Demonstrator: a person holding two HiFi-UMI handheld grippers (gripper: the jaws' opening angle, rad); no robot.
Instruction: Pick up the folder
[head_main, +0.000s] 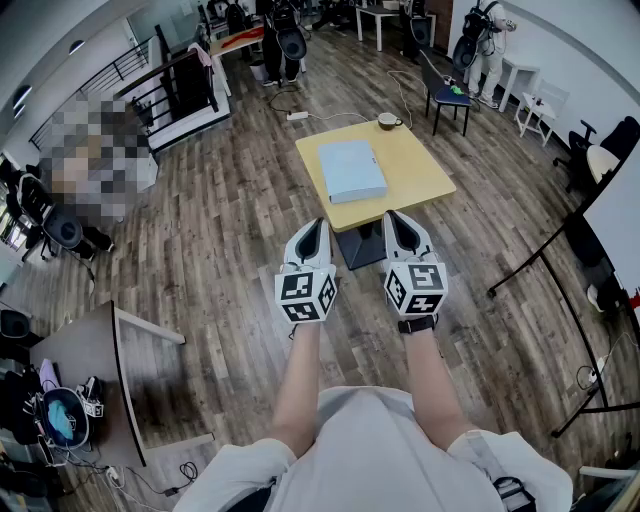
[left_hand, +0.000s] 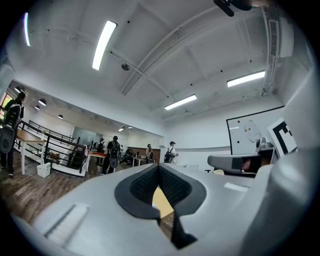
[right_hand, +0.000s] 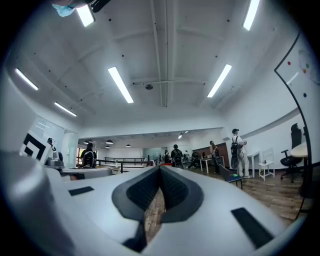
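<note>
The folder (head_main: 350, 170) lies flat on the bench (head_main: 425, 175), near a cup (head_main: 387, 121); left gripper (head_main: 314, 228) and right gripper (head_main: 399, 220) hover short of it, fingers (left_hand: 142, 187) pressed together, empty.

Through the head view I saw a square yellow counter (head_main: 425, 175) standing on a dark base (head_main: 362, 248) on the wooden floor (head_main: 220, 230). A pale blue folder (head_main: 351, 170) lay flat on it, nearer its left edge, and the top to its right was bare. A cup (head_main: 388, 121) sat at the far edge, close to the far right corner, apart from the folder.
</note>
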